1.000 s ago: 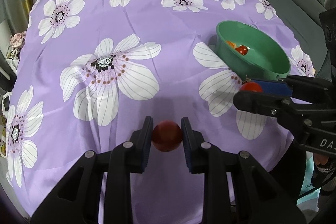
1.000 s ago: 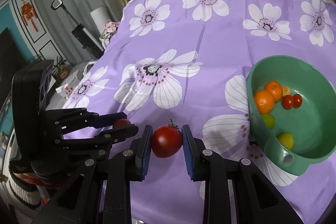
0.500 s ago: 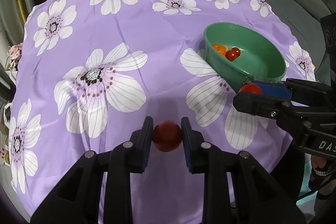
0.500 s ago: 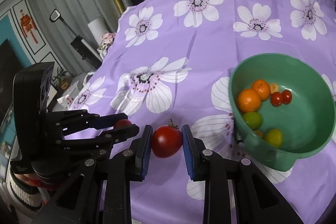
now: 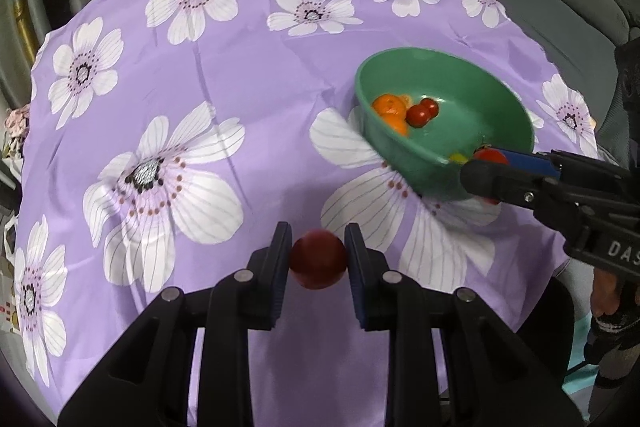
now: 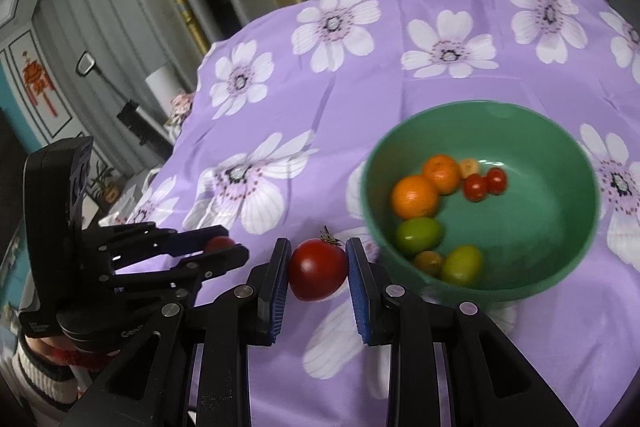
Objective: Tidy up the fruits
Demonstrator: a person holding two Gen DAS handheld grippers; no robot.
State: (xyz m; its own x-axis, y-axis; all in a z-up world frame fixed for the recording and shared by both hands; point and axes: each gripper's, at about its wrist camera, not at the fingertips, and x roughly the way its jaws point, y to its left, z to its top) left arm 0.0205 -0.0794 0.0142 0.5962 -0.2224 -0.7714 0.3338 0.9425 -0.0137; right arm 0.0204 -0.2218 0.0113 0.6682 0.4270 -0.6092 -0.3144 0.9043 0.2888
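Fruit count, taken from the green bowl (image 6: 480,195) outward. Inside the bowl: two oranges (image 6: 416,197), two cherry tomatoes (image 6: 484,183), two green fruits (image 6: 418,235), and two smaller yellowish pieces I cannot name. Those I judge done.

Outside the bowl, both carried above the purple flowered cloth (image 5: 240,67) on the table: one dark red tomato (image 5: 318,259) pinched in my left gripper (image 5: 318,261), well short of the bowl; one stemmed red tomato (image 6: 318,269) pinched in my right gripper (image 6: 318,271), just beside the bowl's near rim. Left to do, as I judge it: both drops into the bowl. No other loose fruit shows on the cloth.

View differences: the right wrist view looks into the bowl and shows all its contents; the left wrist view hides most behind the bowl's near wall, but shows the grey sofa (image 5: 560,7) beyond the bowl.
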